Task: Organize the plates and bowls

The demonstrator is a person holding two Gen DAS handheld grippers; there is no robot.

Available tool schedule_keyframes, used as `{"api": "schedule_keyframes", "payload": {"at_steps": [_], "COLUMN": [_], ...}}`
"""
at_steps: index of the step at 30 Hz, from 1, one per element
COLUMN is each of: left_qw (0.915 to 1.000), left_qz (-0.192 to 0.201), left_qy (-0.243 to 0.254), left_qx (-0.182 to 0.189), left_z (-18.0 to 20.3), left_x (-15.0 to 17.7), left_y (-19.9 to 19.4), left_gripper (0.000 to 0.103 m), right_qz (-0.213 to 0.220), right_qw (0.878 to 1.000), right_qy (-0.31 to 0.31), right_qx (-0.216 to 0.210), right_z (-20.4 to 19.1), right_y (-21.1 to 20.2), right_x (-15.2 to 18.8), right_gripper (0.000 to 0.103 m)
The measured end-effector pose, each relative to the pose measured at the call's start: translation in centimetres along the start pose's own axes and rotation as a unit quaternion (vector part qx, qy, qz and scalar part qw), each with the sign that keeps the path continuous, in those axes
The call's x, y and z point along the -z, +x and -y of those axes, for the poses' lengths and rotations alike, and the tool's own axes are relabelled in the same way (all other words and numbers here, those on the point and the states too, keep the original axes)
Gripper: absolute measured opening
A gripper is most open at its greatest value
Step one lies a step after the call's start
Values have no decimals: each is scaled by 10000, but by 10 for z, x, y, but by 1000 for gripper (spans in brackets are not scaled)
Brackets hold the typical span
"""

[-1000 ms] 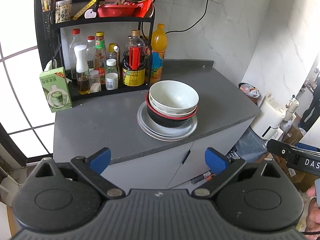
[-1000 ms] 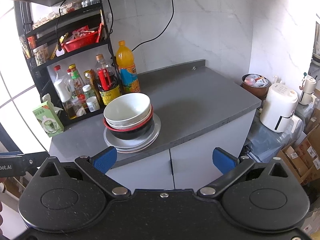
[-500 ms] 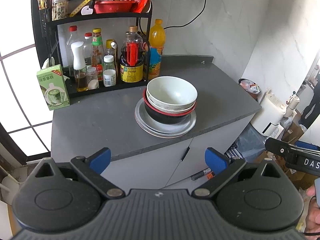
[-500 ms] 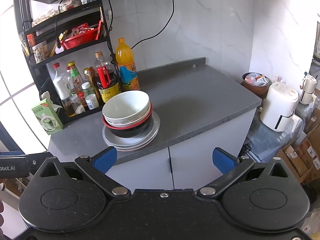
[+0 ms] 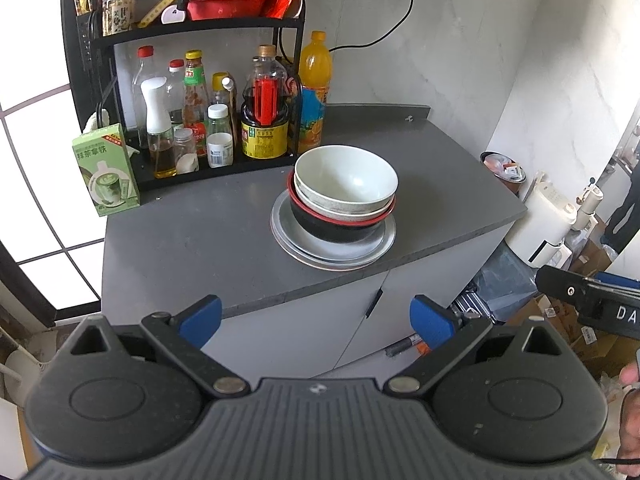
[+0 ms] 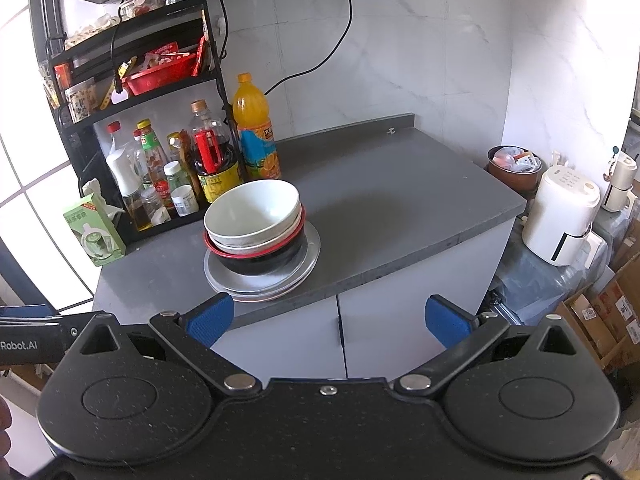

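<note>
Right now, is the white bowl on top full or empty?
Empty. The white bowl sits upright on the stack, and its bare, pale inside shows right down to the bottom in both views.

Bowls (image 5: 346, 184) on plates (image 5: 333, 249), beside rack (image 5: 188, 92)

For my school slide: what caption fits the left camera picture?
Open left gripper faces stacked bowls on plates on a grey counter, nothing held.

bright daylight from window (image 5: 24, 128) at left, blown out; sharp pics, fisheye bending at edges.
</note>
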State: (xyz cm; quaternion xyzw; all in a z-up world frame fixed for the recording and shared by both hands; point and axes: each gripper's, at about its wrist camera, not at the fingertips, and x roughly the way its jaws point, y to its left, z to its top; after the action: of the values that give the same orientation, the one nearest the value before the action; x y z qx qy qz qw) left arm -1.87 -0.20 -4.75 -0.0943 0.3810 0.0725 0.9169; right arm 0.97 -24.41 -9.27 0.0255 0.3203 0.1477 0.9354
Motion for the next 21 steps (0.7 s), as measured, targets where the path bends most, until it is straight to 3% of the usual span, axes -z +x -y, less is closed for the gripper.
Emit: {"api": "schedule_keyframes", "payload": {"at_steps": [21], "left_qw": [9999], "left_qz": [10], "left_qy": [129], "left_qx": [-26], "left_z": [1], "left_x": [-5], "left_y": [1], "left_gripper": [100], "right_qz": [-112], "right_qw": [9998], "right_qy": [148], "right_qx": [-43], "right_z": [4], "right_y": [9], "right_x": [-5], "right_gripper": [103]}}
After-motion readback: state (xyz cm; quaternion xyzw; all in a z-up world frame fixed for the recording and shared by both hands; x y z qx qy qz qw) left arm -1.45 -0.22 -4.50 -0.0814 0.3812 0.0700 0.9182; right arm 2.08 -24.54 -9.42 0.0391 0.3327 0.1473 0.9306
